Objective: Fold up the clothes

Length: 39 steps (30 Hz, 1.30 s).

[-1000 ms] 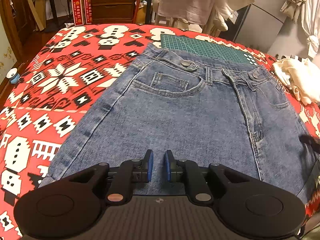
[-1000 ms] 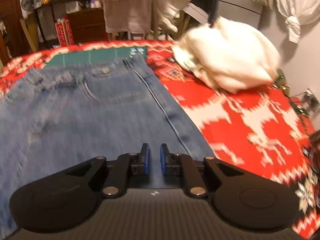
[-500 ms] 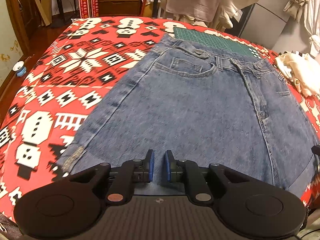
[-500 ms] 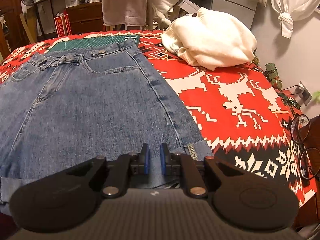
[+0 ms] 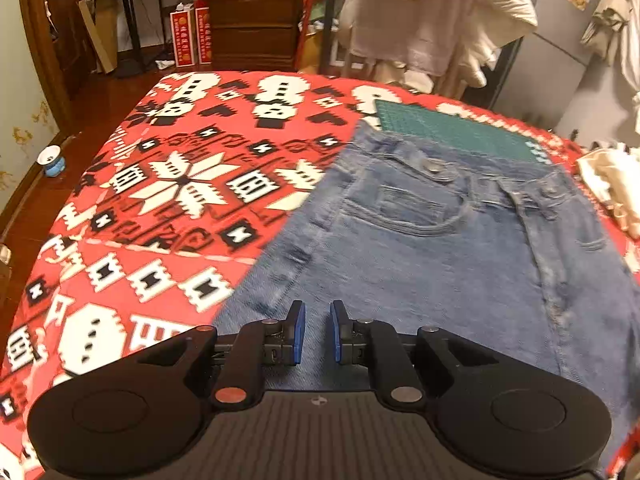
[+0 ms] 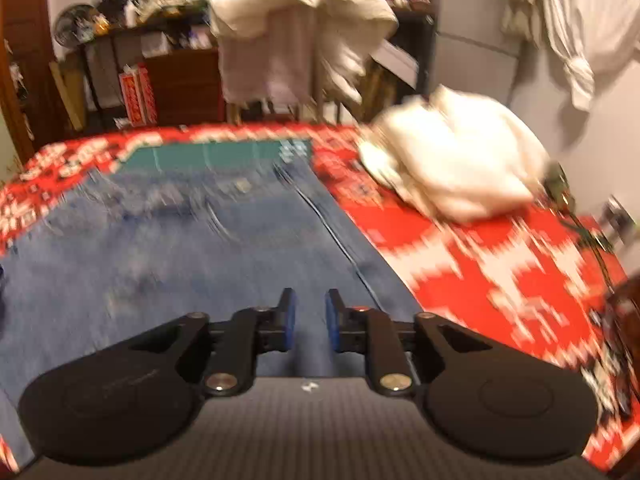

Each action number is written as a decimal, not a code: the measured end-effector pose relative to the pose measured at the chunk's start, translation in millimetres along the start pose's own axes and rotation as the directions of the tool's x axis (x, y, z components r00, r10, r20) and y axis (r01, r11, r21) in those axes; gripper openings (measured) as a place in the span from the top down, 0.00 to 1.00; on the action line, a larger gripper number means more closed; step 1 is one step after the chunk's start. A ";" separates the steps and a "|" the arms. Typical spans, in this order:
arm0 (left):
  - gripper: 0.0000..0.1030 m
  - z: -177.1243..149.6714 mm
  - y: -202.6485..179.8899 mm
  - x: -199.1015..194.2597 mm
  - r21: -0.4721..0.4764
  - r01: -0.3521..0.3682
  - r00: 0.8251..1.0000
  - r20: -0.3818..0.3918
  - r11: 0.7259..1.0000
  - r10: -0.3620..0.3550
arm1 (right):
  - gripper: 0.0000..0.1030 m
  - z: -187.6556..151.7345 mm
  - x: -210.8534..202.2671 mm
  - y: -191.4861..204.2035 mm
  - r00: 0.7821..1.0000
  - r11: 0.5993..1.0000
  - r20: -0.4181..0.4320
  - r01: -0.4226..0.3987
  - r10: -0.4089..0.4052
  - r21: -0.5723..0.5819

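Observation:
Blue denim shorts (image 5: 460, 272) lie flat on the red patterned blanket (image 5: 168, 216), waistband at the far end and overlapping a green cutting mat (image 5: 452, 132). My left gripper (image 5: 317, 336) hovers over the near left part of the shorts. Its blue pads stand a narrow gap apart, with nothing seen pinched between them. In the blurred right wrist view, my right gripper (image 6: 307, 326) is over the near right part of the shorts (image 6: 200, 264), close to the side seam. Its pads are also slightly apart and empty. The shorts' hem is hidden under both grippers.
A heap of cream-white clothing (image 6: 456, 168) lies on the blanket (image 6: 480, 272) to the right of the shorts. More laundry hangs on a rack (image 5: 420, 24) behind the bed. A wooden dresser (image 5: 256, 28) and floor lie at far left.
Both grippers have moved forward from the shorts' hem towards the waistband, so the hem has dropped out of view. The gaps between the pads look the same.

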<state>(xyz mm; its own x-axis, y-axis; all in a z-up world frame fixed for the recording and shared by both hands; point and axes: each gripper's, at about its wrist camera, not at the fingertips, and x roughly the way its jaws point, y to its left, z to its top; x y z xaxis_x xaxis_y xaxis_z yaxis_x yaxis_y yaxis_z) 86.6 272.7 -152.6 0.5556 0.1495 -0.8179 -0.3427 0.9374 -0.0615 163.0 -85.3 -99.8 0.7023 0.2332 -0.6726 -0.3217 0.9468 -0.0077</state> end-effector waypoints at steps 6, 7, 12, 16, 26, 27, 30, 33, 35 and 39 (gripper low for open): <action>0.88 -12.8 5.2 -1.6 0.034 -0.017 1.000 -0.020 0.999 0.018 | 0.60 23.2 45.0 37.4 0.999 0.997 0.024 -0.030 0.032 -0.073; 0.88 -15.9 4.6 -4.0 0.041 -0.019 1.000 -0.022 0.999 0.020 | 0.59 23.5 52.8 41.5 0.999 0.996 0.021 -0.028 0.030 -0.088; 0.88 -24.1 -3.0 -16.0 0.065 0.010 0.999 -0.041 0.998 -0.007 | 0.48 14.6 79.5 53.2 1.000 0.989 0.009 -0.011 0.012 -0.146; 0.88 -22.5 -22.5 -24.5 0.098 0.072 0.997 -0.029 0.993 -0.069 | 0.27 4.9 83.3 51.6 0.999 0.994 0.040 0.010 -0.006 -0.111; 0.88 -0.8 -93.6 12.8 0.142 0.157 0.987 -0.058 0.977 -0.150 | 0.00 -4.5 89.0 37.6 1.000 0.999 0.013 -0.005 0.005 -0.050; 0.88 0.2 -97.2 14.7 0.146 0.156 0.987 -0.059 0.977 -0.148 | 0.00 -4.7 89.0 37.3 1.000 0.999 0.014 -0.005 0.006 -0.049; 0.88 0.9 -103.9 16.9 0.165 0.153 0.988 -0.058 0.974 -0.145 | 0.00 -5.0 89.4 37.1 1.000 0.999 0.014 -0.008 0.009 -0.044; 0.88 -3.5 -103.9 14.4 0.193 0.146 0.989 -0.050 0.970 -0.138 | 0.00 -6.0 88.8 35.8 1.000 0.999 0.016 -0.010 0.010 -0.037; 0.88 -8.0 -101.5 10.5 0.201 0.146 0.989 -0.049 0.969 -0.139 | 0.00 -5.9 88.8 35.8 1.000 0.999 0.015 -0.009 0.010 -0.037; 0.88 -21.4 -95.1 2.7 0.207 0.135 0.991 -0.052 0.969 -0.127 | 0.00 -5.8 88.3 35.5 1.000 0.999 0.015 -0.009 0.010 -0.036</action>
<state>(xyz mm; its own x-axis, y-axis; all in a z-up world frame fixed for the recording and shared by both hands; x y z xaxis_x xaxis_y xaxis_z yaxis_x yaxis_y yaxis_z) 104.5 177.2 -161.2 0.5546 0.0130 -0.8320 -0.1004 0.9936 -0.0514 209.9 -32.3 -163.8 0.7088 0.2456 -0.6613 -0.3508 0.9360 -0.0283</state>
